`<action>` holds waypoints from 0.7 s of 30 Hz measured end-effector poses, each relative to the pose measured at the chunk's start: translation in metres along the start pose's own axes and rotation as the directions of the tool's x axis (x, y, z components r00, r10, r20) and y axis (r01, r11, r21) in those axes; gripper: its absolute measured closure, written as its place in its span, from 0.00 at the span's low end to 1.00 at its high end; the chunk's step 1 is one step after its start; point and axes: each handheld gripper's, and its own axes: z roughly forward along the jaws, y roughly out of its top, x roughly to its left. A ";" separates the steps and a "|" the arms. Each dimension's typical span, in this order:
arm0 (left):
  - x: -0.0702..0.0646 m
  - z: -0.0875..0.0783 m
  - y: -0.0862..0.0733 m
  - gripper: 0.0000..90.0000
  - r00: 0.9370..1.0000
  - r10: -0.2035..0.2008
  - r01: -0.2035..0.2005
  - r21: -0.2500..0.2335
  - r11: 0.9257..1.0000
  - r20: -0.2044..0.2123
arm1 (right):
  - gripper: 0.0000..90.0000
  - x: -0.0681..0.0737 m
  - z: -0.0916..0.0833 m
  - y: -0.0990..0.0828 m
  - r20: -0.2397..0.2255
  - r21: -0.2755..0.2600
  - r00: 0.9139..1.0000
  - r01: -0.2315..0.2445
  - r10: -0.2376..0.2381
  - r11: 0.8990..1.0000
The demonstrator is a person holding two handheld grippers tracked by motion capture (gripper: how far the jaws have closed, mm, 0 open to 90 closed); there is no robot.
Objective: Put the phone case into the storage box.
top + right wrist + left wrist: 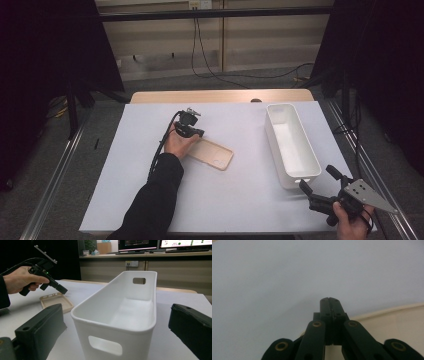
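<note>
Beige phone case (212, 154) lies mid-counter (225, 200), the clenched left claw (330, 301) at its 10 o'clock edge; the right claw (315, 187), released, flanks the white bin (292, 145) at 5 o'clock.

From my station I see a white sheet (225, 200) covering a wooden tabletop (220, 96). Behind the tabletop a black cable (210, 75) loops across grey carpet (250, 80). Black curtains (45, 50) hang at both sides. Monitors (140, 243) stand above a wall socket (131, 263).
</note>
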 end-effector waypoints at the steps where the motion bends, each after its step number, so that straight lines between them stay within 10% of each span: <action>1: 0.000 0.000 0.000 1.00 1.000 -0.005 0.005 -0.002 1.000 -0.002 | 0.00 0.000 0.000 0.000 -0.001 0.000 1.000 0.000 0.000 1.000; 21: 0.003 0.000 -0.003 1.00 1.000 -0.010 0.010 0.003 1.000 -0.022 | 0.00 0.000 0.000 0.000 -0.001 -0.001 1.000 0.002 -0.002 1.000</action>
